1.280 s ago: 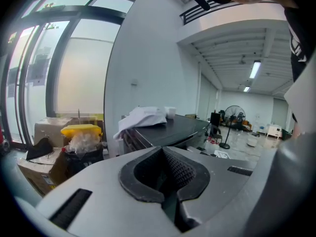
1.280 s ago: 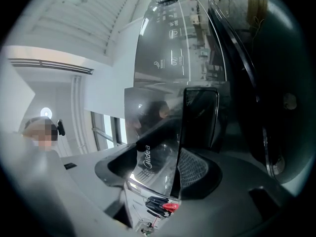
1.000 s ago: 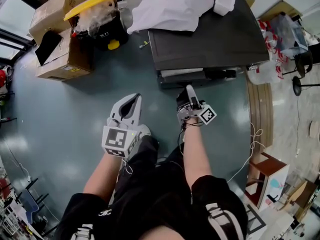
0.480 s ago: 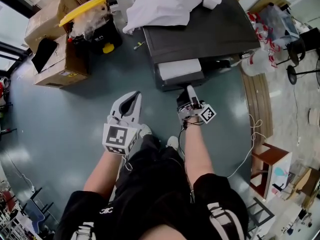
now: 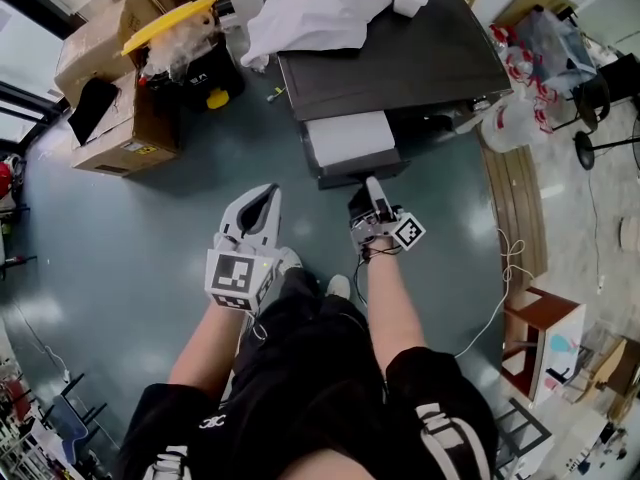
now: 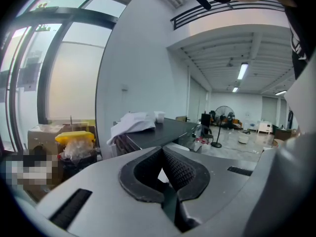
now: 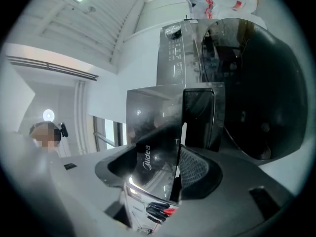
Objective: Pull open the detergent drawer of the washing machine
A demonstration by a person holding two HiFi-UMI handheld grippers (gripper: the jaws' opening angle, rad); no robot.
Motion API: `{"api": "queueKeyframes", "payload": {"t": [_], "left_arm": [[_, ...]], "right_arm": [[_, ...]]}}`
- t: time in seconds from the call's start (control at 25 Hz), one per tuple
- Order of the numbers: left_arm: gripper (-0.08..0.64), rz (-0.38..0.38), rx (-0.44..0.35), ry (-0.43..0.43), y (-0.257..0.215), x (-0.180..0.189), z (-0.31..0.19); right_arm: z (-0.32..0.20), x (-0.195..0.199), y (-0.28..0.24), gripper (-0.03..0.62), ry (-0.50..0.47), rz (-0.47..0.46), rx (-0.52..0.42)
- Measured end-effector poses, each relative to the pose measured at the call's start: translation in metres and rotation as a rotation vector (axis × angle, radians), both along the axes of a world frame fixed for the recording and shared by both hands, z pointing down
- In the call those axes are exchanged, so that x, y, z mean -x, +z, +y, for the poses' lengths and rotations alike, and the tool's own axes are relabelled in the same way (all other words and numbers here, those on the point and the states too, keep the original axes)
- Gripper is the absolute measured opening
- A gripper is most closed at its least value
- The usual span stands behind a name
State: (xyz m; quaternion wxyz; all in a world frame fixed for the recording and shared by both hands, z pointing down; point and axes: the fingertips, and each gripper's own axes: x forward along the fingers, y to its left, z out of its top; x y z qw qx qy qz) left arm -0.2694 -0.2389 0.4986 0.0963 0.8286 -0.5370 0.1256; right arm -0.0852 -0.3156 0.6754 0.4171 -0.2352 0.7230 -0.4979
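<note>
Cardboard box (image 5: 135, 123), yellow lid (image 5: 170, 23), white cloth (image 5: 310, 13)

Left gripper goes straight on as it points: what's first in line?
Likely the front of the washing machine, just left of the pulled-out detergent drawer; only floor lies before the left gripper. Depth unclear.

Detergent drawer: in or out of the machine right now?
Out, partway. In the head view the detergent drawer projects white from the washing machine; the right gripper has its jaws clamped on the drawer's dark front.
</note>
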Motion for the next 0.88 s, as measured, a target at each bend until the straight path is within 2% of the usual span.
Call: {"api": "queueKeyframes", "payload": {"t": [0.36,0.88], "left_arm": [[-0.005,-0.014,-0.016,-0.031,-0.010,-0.019,0.027],[-0.005,-0.001,-0.039,-0.042,-0.013,-0.038,0.081]], "right_arm": [[0.019,-0.008,0.000,0.258,-0.032,-0.002,0.002],[0.059,-0.019,0.002,0.259,-0.012,0.011,0.005]]}}
